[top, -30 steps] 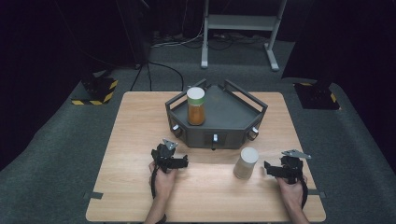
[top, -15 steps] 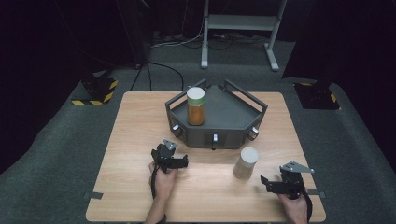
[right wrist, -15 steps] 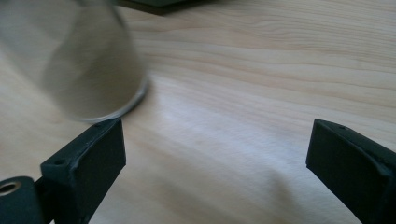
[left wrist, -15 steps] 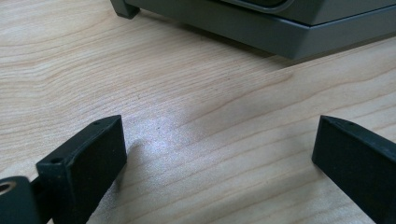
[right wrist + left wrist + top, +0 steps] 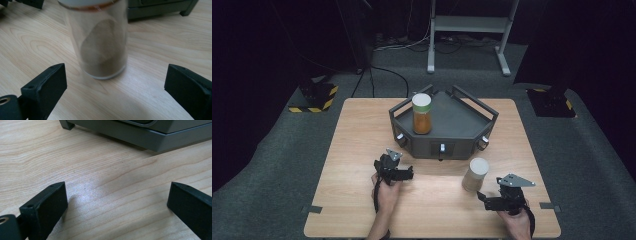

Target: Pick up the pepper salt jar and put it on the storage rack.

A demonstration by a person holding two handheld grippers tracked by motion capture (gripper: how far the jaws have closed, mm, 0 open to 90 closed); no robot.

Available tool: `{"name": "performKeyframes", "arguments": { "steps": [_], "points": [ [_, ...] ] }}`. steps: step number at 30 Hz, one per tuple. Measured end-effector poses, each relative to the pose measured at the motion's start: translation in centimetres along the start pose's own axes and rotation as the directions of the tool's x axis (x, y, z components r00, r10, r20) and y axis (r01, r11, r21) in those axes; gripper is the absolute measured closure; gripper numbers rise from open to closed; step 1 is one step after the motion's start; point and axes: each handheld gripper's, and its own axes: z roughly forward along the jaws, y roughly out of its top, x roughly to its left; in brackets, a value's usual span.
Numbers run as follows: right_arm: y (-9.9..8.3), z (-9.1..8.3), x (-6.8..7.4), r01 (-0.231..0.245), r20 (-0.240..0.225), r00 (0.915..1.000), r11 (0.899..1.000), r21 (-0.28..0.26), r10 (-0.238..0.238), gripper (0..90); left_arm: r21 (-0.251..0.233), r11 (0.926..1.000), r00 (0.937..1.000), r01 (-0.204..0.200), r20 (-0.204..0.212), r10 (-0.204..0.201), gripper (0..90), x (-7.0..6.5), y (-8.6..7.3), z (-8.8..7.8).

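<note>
Right gripper (image 5: 115, 82): jaws spread wide with nothing between them; they frame the brown-powder jar from the near side, a stance that looks like lining up for a side grasp.
Right fingers (image 5: 43, 87): clear of the glass, resting low over the table, so the jar stands free.
Brown-powder jar (image 5: 101, 42): upright on the table, pale lid on, part-filled with brown powder; in the high view it (image 5: 475, 174) stands just in front of the grey tray's right front corner, near the right gripper (image 5: 507, 196), not touching it.
Left gripper (image 5: 117, 202): jaws likewise wide apart and holding nothing; bare wood lies between them.
Left gripper's place (image 5: 393, 167): in front of the grey tray's left front corner, well apart from the brown-powder jar; it seems parked out of the way.
Grey tray (image 5: 462, 125): the landmark, a dark angular tray with raised rails at the middle of the table.
Orange jar (image 5: 422, 114): upright inside the grey tray, near its left wall, pale lid on; the rails would keep it from sliding off.
Table (image 5: 362, 150): light wood.
Likely step: the brown-powder jar looks next for lifting into the grey tray beside the orange jar; the open jaws need to come forward around its body first.
</note>
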Motion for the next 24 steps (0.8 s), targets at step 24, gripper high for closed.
{"name": "performKeyframes", "arguments": {
  "steps": [24],
  "points": [
    [2.1, 2.1, 1.2, 0.005, 0.004, 1.0, 1.0, -0.029, -0.004, 6.6, 0.001, 1.0, 1.0, -0.001, -0.001, 0.001, 2.9, 0.0, 0.0, 0.0]
  ]
}}
